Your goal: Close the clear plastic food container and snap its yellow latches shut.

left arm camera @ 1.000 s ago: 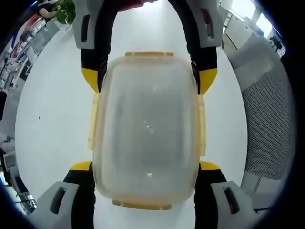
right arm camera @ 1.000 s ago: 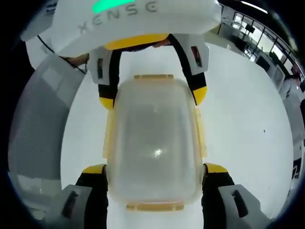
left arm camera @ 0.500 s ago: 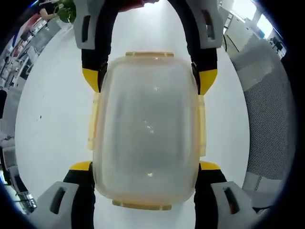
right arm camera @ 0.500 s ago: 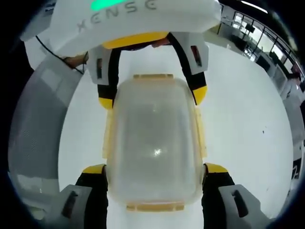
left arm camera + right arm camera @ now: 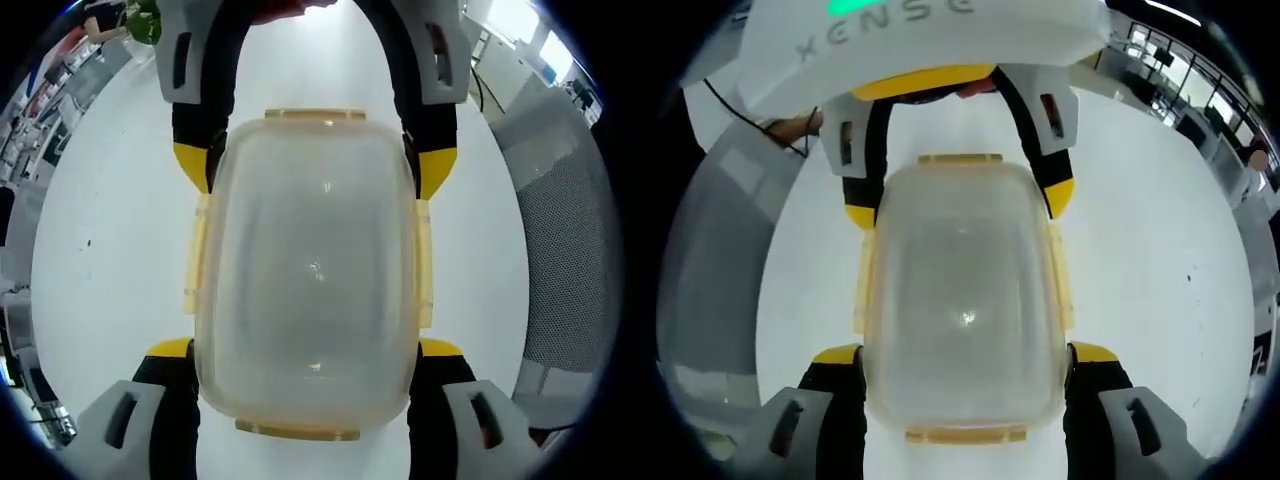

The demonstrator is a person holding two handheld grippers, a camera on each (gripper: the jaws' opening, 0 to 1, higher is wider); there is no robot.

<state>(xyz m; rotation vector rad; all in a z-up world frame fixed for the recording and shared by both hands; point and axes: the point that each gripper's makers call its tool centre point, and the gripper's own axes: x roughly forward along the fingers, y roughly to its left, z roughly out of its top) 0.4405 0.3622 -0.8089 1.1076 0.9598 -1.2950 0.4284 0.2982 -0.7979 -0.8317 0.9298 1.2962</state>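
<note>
Between both grippers' jaws, touching them, sits the clear container.

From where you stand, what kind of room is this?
Probably an open office or lab. The clear plastic food container sits on a round white table; a grey mesh chair back stands beside it, and large bright windows and a green potted plant lie beyond.
</note>
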